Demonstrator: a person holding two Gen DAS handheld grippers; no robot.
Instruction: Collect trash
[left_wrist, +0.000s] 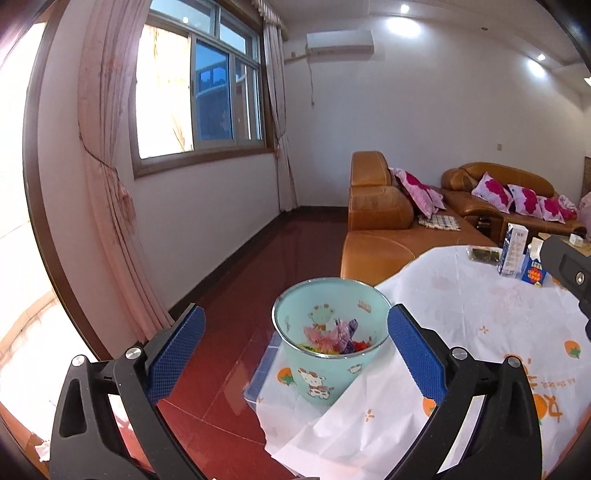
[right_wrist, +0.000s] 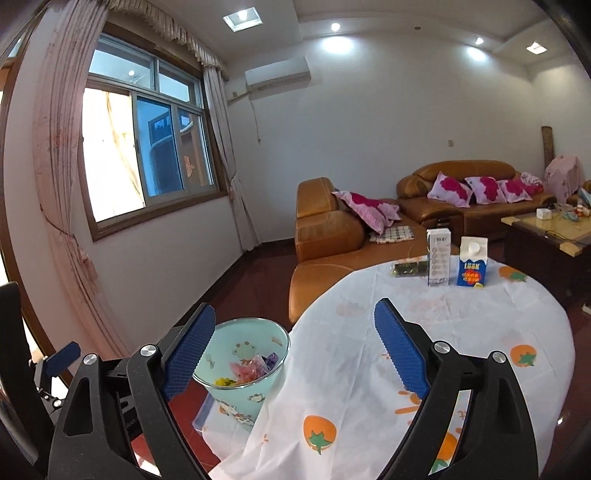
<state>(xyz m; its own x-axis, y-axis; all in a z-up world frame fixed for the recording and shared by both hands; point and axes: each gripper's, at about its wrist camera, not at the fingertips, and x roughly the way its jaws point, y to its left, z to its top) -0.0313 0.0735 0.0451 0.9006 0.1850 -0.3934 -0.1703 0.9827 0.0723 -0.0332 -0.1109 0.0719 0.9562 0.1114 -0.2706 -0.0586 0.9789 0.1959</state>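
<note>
A mint-green cartoon trash bin (left_wrist: 328, 354) stands on the floor beside the round table, with colourful wrappers (left_wrist: 341, 338) inside; it also shows in the right wrist view (right_wrist: 245, 373). My left gripper (left_wrist: 295, 354) is open and empty, its jaws framing the bin from above. My right gripper (right_wrist: 295, 350) is open and empty over the table's near edge. At the table's far side stand a tall white carton (right_wrist: 439, 256), a blue milk carton (right_wrist: 472, 266) and a flat dark green packet (right_wrist: 520, 268).
The table has a white cloth with orange fruit prints (right_wrist: 424, 332). Orange leather sofas with pink pillows (right_wrist: 461, 199) stand behind it. A glass-topped coffee table (right_wrist: 550, 229) is at the right. Red tile floor (left_wrist: 258, 266) lies left of the bin.
</note>
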